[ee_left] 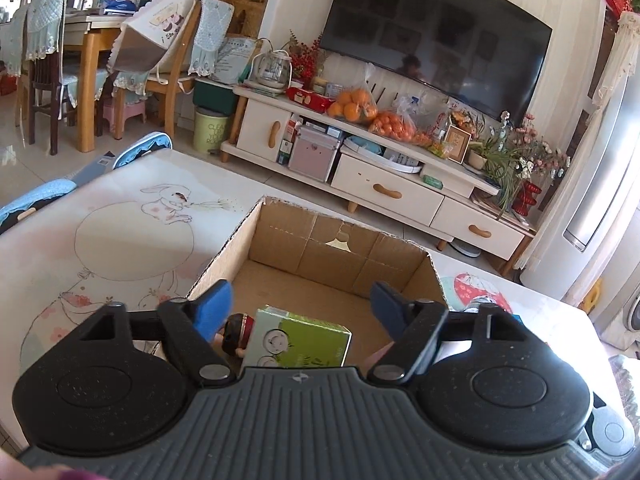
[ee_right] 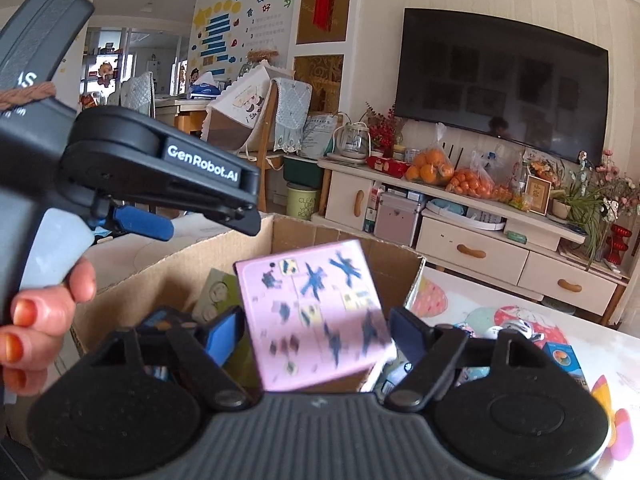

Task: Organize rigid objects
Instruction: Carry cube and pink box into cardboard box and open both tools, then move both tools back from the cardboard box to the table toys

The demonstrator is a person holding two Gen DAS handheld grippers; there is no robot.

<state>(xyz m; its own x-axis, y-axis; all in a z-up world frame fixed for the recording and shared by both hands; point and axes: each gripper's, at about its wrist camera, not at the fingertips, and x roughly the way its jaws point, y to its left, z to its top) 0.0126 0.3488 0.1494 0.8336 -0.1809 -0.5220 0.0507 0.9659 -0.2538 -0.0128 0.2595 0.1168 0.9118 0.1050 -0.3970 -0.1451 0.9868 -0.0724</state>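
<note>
An open cardboard box (ee_left: 344, 258) stands on the table; it also shows in the right wrist view (ee_right: 176, 276). Inside it lie a green-and-white carton (ee_left: 296, 338) and a small figure with a red band (ee_left: 238, 330). My left gripper (ee_left: 304, 304) is open and empty above the box's near side. My right gripper (ee_right: 318, 330) has its blue pads spread wide, with a blurred pink box (ee_right: 316, 312) between them over the cardboard box; contact with the pads is not visible. The left gripper (ee_right: 160, 184) also shows at the upper left of the right wrist view.
The table has a cartoon-printed cover (ee_left: 120, 232). Small items, among them a blue carton (ee_right: 564, 358), lie on the table right of the box. A TV stand (ee_left: 384, 184) with oranges and a TV (ee_left: 432, 36) stands behind. Dining chairs (ee_left: 176, 60) are at far left.
</note>
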